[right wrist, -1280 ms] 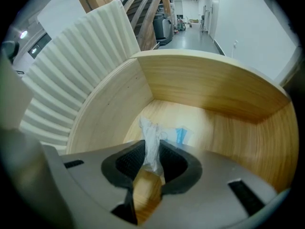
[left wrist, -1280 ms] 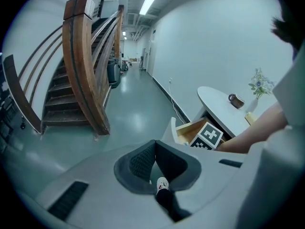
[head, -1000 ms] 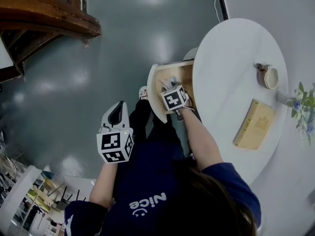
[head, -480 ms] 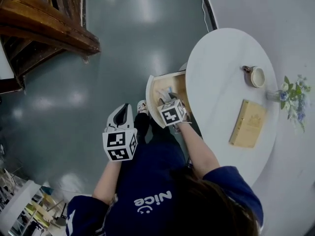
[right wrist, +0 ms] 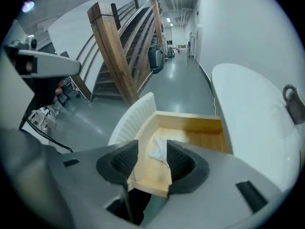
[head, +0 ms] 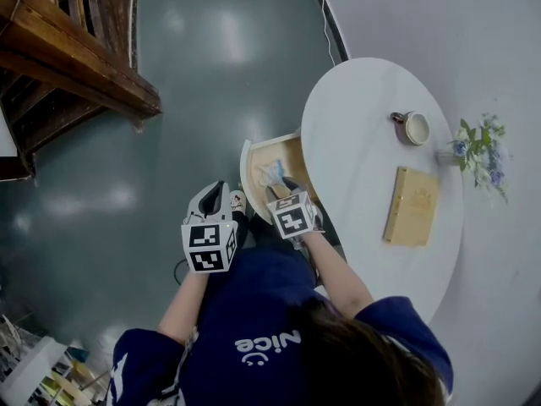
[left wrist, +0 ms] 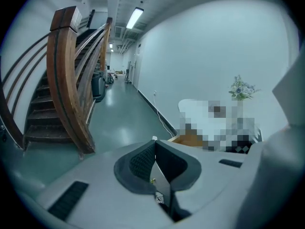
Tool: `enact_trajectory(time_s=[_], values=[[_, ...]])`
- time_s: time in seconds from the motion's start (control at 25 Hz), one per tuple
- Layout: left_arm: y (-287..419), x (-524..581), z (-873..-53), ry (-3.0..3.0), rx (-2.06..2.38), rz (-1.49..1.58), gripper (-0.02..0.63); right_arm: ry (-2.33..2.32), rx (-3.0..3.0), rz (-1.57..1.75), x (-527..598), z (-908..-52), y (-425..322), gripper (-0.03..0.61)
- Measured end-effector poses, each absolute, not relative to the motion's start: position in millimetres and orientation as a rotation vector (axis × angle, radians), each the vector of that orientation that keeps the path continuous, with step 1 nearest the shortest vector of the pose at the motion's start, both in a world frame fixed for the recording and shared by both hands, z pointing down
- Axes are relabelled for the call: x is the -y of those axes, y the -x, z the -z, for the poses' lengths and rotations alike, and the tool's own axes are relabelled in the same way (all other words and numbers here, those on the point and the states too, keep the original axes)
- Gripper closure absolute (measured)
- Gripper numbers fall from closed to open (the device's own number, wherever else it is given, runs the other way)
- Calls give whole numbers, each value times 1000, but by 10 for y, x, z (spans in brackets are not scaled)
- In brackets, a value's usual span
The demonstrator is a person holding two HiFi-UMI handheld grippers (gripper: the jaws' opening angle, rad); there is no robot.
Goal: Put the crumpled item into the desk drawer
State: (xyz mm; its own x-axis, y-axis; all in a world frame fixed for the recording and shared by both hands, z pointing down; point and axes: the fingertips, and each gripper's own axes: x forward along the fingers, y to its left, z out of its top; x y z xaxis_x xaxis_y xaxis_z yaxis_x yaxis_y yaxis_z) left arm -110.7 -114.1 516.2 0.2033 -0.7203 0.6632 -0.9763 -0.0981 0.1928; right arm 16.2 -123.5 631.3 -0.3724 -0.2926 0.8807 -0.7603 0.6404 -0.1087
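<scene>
The wooden desk drawer (head: 252,166) stands pulled out from under the white round table (head: 355,150). The crumpled white item (head: 271,174) lies loose on the drawer's floor, also seen as the crumpled item (right wrist: 158,150) in the right gripper view. My right gripper (head: 284,189) hovers at the drawer's near end, open, with nothing held. In its own view the right gripper (right wrist: 151,155) has the drawer's near corner (right wrist: 147,182) below its spread fingers. My left gripper (head: 211,200) hangs over the floor left of the drawer; the left gripper (left wrist: 155,159) is shut and empty.
On the table sit a mug (head: 412,128), a flat wooden box (head: 412,205) and a vase of flowers (head: 478,149). A wooden staircase (head: 72,57) rises at the upper left. Grey floor (head: 203,74) lies beyond the drawer. The person's legs are below the grippers.
My right gripper has drawn back from over the drawer toward the person, leaving the crumpled item inside. The left gripper has barely moved. The head camera has shifted.
</scene>
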Motion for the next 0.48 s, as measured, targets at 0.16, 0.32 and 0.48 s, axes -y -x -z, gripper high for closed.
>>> enact_trajectory(time_s=[0.16, 0.32, 0.48], values=[[1013, 1228, -5106, -1935, 1560, -530, 609, -867, 1974, -628, 1203, -6089, -208, 383], [940, 1285, -5044, -1989, 1542, -525, 611, -940, 1994, -634, 1176, -5861, -317, 383], [819, 1335, -4988, -2044, 1492, -484, 611, -1037, 2022, -636, 1226, -5603, -430, 383]])
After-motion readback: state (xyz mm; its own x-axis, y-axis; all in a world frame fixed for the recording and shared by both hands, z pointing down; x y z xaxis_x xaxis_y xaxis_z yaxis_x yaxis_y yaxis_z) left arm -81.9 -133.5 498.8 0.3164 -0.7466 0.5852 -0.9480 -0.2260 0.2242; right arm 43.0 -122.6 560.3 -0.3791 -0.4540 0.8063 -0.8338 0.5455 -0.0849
